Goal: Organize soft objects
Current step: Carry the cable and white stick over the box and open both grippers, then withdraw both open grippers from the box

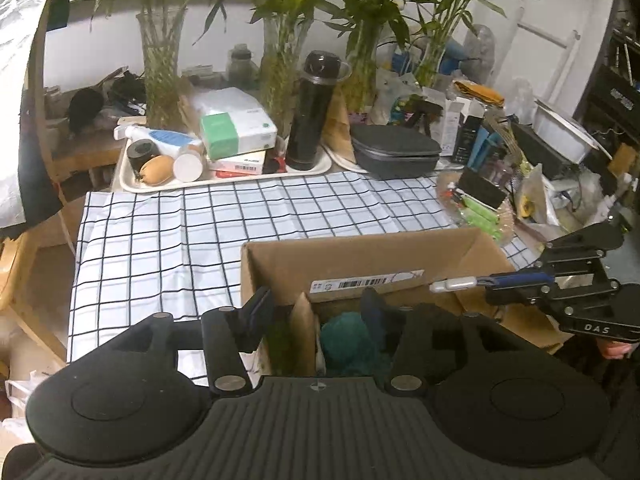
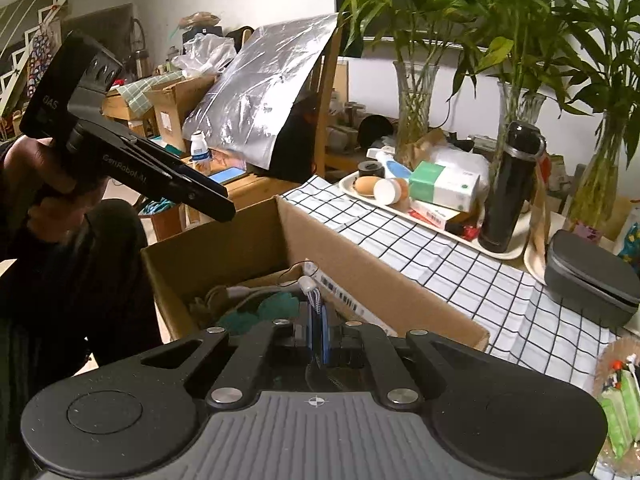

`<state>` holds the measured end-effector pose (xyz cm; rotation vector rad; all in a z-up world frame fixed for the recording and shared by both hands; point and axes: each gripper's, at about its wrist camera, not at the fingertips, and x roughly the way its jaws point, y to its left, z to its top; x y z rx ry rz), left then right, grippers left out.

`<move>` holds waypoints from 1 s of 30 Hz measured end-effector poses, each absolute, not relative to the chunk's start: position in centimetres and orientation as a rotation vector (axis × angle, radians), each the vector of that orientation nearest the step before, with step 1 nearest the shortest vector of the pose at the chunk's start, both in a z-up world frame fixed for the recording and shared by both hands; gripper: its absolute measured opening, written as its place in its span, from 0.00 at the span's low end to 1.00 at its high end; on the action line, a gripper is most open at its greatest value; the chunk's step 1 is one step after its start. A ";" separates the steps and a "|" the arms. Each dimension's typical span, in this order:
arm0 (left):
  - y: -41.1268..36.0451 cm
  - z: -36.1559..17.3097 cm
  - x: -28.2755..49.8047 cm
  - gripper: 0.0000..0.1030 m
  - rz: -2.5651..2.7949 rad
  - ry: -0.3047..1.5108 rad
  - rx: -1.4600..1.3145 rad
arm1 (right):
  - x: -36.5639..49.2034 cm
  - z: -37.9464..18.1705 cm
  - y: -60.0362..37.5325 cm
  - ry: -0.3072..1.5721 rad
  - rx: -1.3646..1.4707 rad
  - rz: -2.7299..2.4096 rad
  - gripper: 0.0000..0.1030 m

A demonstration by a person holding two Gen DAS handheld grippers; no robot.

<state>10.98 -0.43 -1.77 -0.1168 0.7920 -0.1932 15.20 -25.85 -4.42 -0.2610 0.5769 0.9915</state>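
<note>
The left hand-held gripper (image 1: pixel 316 312) is held tilted downward over the near edge of the cardboard box (image 1: pixel 360 264), its jaws parted with nothing pressed between them; one finger (image 1: pixel 258 312) is seen outside the box's left wall, the other inside. The right hand-held gripper (image 2: pixel 316 320) is held over the box's right side, angled downward, its jaws closed on a thin blue-and-white strip (image 2: pixel 316 312). A hand (image 2: pixel 44 176) is wrapped around the left gripper's handle.

My left gripper's body hides the near part of the cardboard box (image 1: pixel 360 256), so the teal soft thing (image 1: pixel 346 340) inside shows only partly. Between my right gripper (image 2: pixel 316 320) fingers, the white-tipped item (image 2: pixel 308 283) is perhaps a cord, too small to tell. The green packets (image 2: pixel 618 412) are cut by the picture's edge.
</note>
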 end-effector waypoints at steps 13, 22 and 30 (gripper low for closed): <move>-0.9 -2.0 10.2 0.46 -0.161 0.796 -0.054 | 14.2 -4.7 -24.9 0.587 -0.301 0.991 0.23; -1.9 -2.1 8.0 0.48 -0.160 0.771 0.021 | 13.6 -4.7 -25.1 0.540 -0.300 0.814 1.00; -2.7 -1.6 5.3 0.73 -0.129 0.726 0.088 | 12.5 -5.6 -25.9 0.628 -0.274 0.624 1.00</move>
